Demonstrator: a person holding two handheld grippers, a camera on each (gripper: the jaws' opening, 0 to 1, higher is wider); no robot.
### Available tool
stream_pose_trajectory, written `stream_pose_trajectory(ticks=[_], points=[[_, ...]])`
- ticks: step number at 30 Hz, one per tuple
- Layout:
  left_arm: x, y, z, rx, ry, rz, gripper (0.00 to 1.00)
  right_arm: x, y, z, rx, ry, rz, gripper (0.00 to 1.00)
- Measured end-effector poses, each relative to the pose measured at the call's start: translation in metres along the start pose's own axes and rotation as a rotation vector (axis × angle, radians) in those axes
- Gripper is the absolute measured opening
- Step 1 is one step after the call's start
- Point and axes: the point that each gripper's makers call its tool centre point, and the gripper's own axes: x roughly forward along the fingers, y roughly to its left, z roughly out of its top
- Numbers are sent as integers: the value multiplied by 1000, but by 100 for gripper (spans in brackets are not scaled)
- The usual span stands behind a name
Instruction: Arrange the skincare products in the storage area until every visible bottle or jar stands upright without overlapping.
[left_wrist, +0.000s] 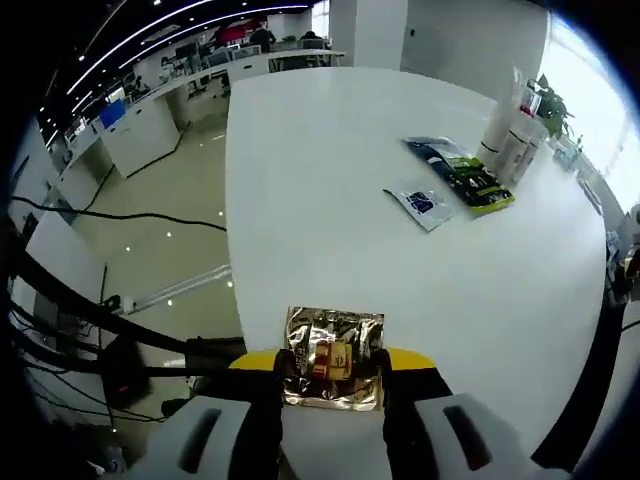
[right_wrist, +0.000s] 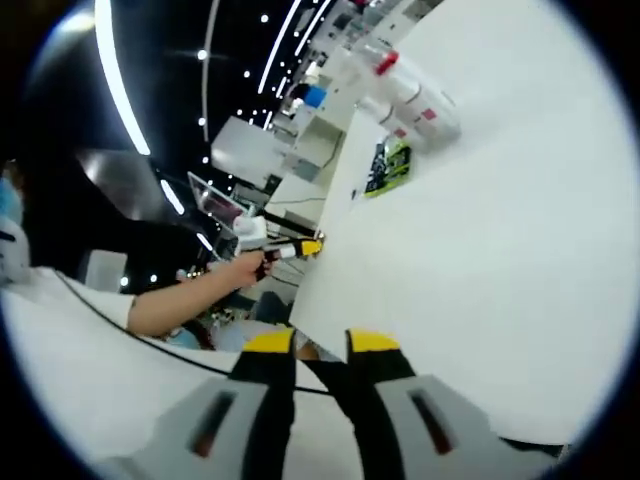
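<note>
A gold foil sachet (left_wrist: 335, 360) lies at the near edge of the white table (left_wrist: 330, 250), and my left gripper (left_wrist: 335, 365) is shut on its near end. Farther along the table lie a white and blue sachet (left_wrist: 420, 205) and a dark sachet with green print (left_wrist: 462, 175). Behind them stand white bottles (left_wrist: 515, 135). My right gripper (right_wrist: 321, 345) hovers over the table edge (right_wrist: 330, 300), its yellow-tipped jaws a narrow gap apart with nothing between them. In the right gripper view the white bottles (right_wrist: 415, 100), one red-capped (right_wrist: 385, 64), and the green sachet (right_wrist: 388, 165) sit far off. A hand (right_wrist: 240, 268) holds the left gripper (right_wrist: 292, 247).
Beyond the table's left side is a shiny floor (left_wrist: 165, 210) with black cables (left_wrist: 110, 215). Office desks (left_wrist: 150, 120) stand at the back. A potted plant (left_wrist: 553, 100) stands behind the bottles. A person's white sleeve (right_wrist: 70, 330) is at the left of the right gripper view.
</note>
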Motion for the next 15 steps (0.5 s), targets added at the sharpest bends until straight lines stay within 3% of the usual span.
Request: stream_pose_trajectory(ticks=[3,7,15], points=[[-2,-8,-3,-9,12,-14,39,2,1,4,-4,6,6,18],[-8,-22,4,17,-21,-35,38,7,3,6,-13,25,17,18],[-28,-72,12,121,-80,-87,38,20,6,9,-19,65,50,18]])
